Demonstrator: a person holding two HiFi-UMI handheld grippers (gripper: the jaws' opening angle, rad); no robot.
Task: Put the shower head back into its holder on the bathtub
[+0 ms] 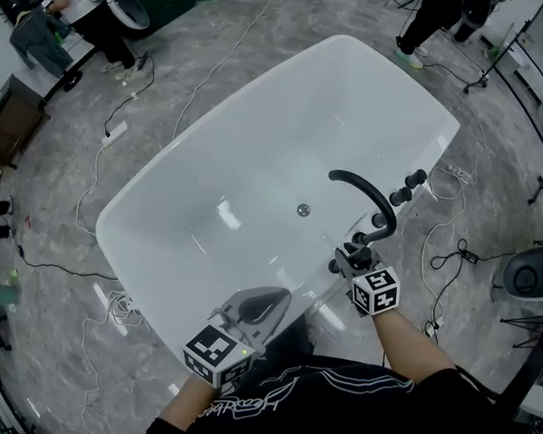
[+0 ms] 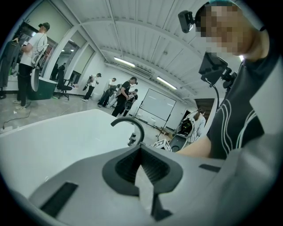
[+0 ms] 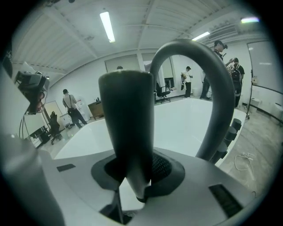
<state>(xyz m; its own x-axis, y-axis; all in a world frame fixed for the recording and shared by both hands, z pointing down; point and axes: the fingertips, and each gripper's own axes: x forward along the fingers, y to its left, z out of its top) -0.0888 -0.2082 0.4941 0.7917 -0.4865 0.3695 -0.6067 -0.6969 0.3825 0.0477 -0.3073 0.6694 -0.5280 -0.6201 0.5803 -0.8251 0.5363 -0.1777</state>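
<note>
The head view looks steeply down on the bathtub (image 1: pixel 250 149), with the left gripper (image 1: pixel 278 297) and right gripper (image 1: pixel 351 255) at its lower edge. Each gripper view sits close behind its own jaws and looks past them across the bathtub. All three views share the curved spout (image 1: pixel 370 193) beyond the jaws.

Shower head (image 3: pixel 126 119) lower tip hidden inside right hand-held gripper (image 3: pixel 134 178); holder indiscernible.

We get bright, even indoor light, soft shadows only. A ceiling strip light (image 3: pixel 107 26) burns out at 11 o'clock in the right gripper view. Glare streaks lie on the bathtub (image 1: pixel 249 140) floor, 9 o'clock of the drain (image 1: pixel 303 210). Both gripper views: heavy fisheye, dark vignette round the edges. The shower head (image 3: pixel 126 128), v. close to the lens, looks soft & dark.
</note>
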